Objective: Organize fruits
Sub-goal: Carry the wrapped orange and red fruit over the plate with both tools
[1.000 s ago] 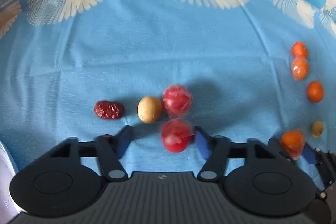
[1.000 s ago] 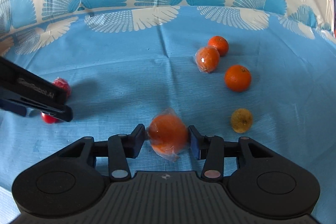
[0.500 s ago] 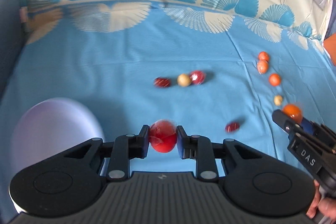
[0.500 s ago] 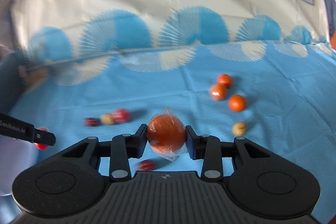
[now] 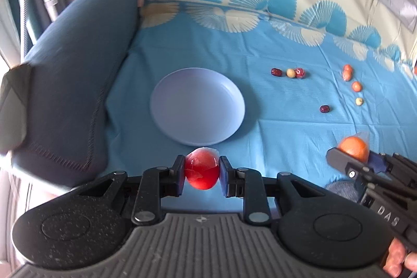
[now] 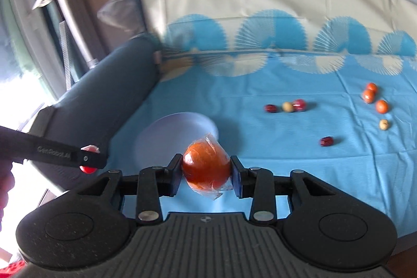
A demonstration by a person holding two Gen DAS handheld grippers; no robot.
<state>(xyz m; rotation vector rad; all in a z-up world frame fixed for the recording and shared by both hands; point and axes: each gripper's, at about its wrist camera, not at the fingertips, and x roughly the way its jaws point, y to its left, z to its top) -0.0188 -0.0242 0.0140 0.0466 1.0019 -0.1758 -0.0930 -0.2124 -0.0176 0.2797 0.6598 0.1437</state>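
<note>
My left gripper (image 5: 202, 175) is shut on a red fruit in clear wrap (image 5: 202, 164), held in the air just in front of the near rim of a pale lilac plate (image 5: 182, 95). My right gripper (image 6: 206, 173) is shut on an orange in clear wrap (image 6: 206, 163), held above the blue cloth, with the plate (image 6: 166, 132) behind it to the left. In the left wrist view the right gripper (image 5: 357, 151) and its orange show at the right edge. The plate holds nothing.
On the blue cloth (image 5: 286, 121) lie a red date (image 5: 276, 72), a tan fruit (image 5: 291, 73), a red wrapped fruit (image 5: 300, 73), several oranges (image 5: 357, 86), a yellowish fruit (image 5: 359, 101) and a dark date (image 5: 325, 109). A dark grey cushion (image 5: 73, 85) borders the left.
Both grippers closed on their fruits, lifted them off the cloth and drew back and to the left. The plate and the cushion have come into view.
</note>
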